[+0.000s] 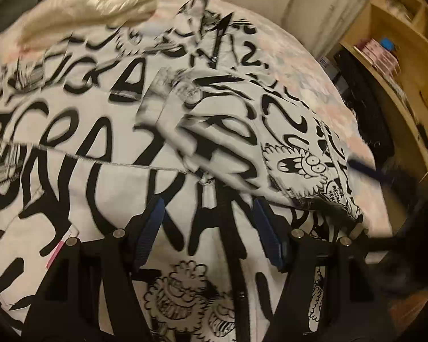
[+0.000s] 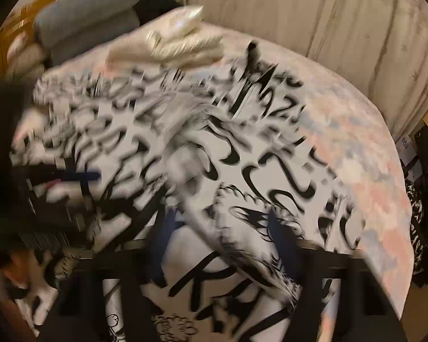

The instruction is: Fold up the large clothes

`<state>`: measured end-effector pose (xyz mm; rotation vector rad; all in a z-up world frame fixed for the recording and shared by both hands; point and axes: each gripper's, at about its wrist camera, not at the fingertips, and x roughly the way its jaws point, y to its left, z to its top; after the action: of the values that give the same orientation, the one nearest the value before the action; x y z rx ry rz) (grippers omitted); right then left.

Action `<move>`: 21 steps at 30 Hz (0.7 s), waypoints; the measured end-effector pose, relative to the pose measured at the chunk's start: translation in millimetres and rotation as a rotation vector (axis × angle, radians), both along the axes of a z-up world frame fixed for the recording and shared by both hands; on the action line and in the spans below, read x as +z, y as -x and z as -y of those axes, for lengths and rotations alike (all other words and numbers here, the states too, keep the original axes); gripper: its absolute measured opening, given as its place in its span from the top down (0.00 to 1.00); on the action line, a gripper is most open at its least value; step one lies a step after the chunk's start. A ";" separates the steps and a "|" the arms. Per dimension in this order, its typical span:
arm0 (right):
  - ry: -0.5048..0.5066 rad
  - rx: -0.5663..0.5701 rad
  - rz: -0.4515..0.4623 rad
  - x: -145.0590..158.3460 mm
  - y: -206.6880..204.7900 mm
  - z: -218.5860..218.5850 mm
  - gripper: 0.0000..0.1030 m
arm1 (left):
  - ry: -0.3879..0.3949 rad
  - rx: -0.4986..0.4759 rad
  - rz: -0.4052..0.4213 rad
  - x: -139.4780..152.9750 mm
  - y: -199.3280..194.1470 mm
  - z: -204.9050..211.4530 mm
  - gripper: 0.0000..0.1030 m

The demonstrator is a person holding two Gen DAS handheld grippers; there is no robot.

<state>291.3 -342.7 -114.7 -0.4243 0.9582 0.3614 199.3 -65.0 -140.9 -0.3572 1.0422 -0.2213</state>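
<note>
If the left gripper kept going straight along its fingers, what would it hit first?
Most likely the black-and-white printed garment spread on the bed, straight ahead of the open left gripper; depth is hard to judge.

One printed garment [image 1: 100,148] is seen spread on one bed [image 1: 308,65]. One cream folded cloth [image 1: 94,2] is counted at the far end of the bed. Two grey cushions [image 2: 91,14] are counted, stacked, in the right wrist view. One wooden shelf [image 1: 396,65] is seen, with one blue-topped item [image 1: 386,42] on it; the pink boxes [image 1: 381,54] beside it are too blurred to be counted. Two grippers are counted, left [image 1: 211,228] and right [image 2: 222,242], each with two blue-padded fingers [image 1: 149,233].
</note>
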 end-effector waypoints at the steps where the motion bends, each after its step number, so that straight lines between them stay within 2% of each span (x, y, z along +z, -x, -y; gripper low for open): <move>1: -0.009 -0.012 -0.018 -3.3 8.6 7.1 0.27 | 0.021 0.007 -0.016 -3.5 -1.4 -6.4 0.39; 6: -0.189 -0.154 -0.080 -3.4 34.9 57.3 0.27 | 0.132 0.037 -0.076 -16.7 -18.4 -31.2 0.39; 9: -0.264 -0.229 -0.082 -14.4 56.9 84.5 0.27 | 0.161 0.063 -0.088 -24.1 -36.5 -41.7 0.39; 10: -0.287 -0.257 -0.081 -12.1 60.9 99.4 0.27 | 0.161 0.077 -0.092 -25.9 -47.3 -45.0 0.39; 13: -0.331 -0.317 -0.082 -33.0 74.7 125.2 0.27 | 0.131 0.083 -0.084 -29.2 -76.4 -48.6 0.39; 19: -0.396 -0.409 -0.143 -84.0 90.3 133.3 0.27 | 0.053 0.050 -0.106 -45.9 -135.2 -40.3 0.40; 20: -0.397 -0.418 -0.152 -95.7 89.2 130.3 0.27 | 0.042 0.049 -0.101 -48.1 -141.1 -37.7 0.43; 21: -0.398 -0.430 -0.155 -103.8 93.3 130.3 0.28 | 0.023 0.048 -0.097 -48.9 -145.2 -34.6 0.54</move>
<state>198.1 -473.0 -218.5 0.1767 1.0695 0.1864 344.5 -30.5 -189.8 -0.4169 1.1264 -0.1744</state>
